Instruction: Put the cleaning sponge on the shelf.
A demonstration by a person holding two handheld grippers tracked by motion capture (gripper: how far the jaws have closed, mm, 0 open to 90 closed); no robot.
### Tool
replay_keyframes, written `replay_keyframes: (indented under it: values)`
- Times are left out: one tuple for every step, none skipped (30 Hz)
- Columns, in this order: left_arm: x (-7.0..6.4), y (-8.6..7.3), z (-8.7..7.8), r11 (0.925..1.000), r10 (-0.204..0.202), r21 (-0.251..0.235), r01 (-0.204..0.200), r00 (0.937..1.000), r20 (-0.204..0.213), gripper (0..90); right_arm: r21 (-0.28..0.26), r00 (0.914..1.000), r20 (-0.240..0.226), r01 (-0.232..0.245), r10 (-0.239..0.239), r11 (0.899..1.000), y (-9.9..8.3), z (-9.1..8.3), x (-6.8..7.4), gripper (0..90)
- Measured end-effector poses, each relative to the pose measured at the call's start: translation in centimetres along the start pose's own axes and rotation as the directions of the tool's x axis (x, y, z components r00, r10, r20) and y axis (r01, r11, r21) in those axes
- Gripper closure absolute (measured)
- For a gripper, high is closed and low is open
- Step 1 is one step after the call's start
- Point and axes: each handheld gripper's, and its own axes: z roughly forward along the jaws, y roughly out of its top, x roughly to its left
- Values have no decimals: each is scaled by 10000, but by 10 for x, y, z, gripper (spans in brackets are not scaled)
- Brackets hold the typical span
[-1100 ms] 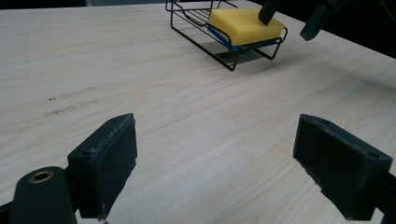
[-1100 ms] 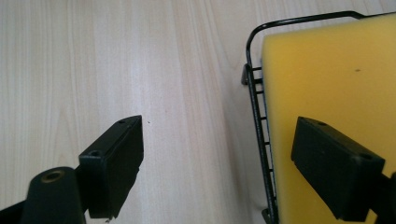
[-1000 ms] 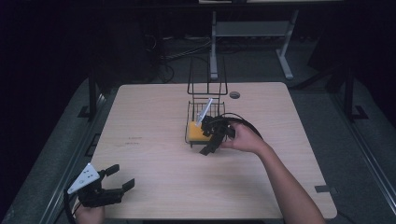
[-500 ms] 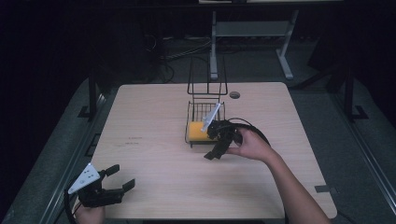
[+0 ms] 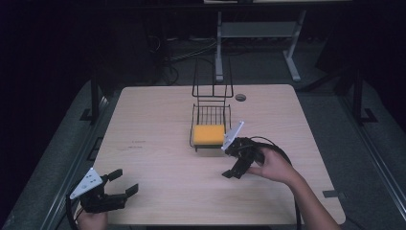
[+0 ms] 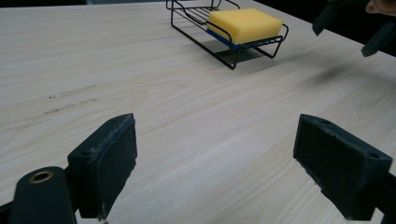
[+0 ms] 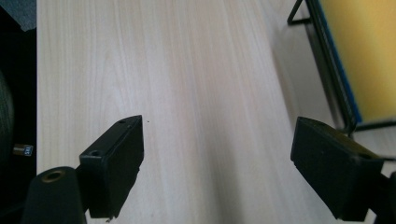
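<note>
A yellow sponge with a blue underside lies flat in a black wire rack at mid-table. My right gripper hovers just right of and nearer than the rack, open, nothing between its fingers. The right gripper view has its own gripper over bare wood, with the sponge and rack wire at the right edge. My left gripper sits open at the near left table edge. In the left gripper view that gripper faces the sponge and rack far ahead.
The light wooden table has a cable hole behind the rack. The rack's tall wire back rises at its far side. A desk frame and cables stand on the dark floor beyond. The right gripper's fingers show top right.
My right gripper has drawn back from over the rack, toward the person and a little right. The sponge stays in the rack. The left gripper has not moved.
</note>
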Motion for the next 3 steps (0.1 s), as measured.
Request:
replay_keyframes:
  values:
    - [0,0,0,10000,-4,-1,4,10000,-4,128,-22,9999,60,-84,84,10000,-7,-1,5,166]
    - [0,0,0,10000,21,-5,-21,10000,-7,128,-22,9999,60,-84,84,10000,-7,-1,5,166]
    - [0,0,0,10000,34,-8,-34,10000,-13,128,-32,9999,115,-106,107,9999,-10,-2,7,165]
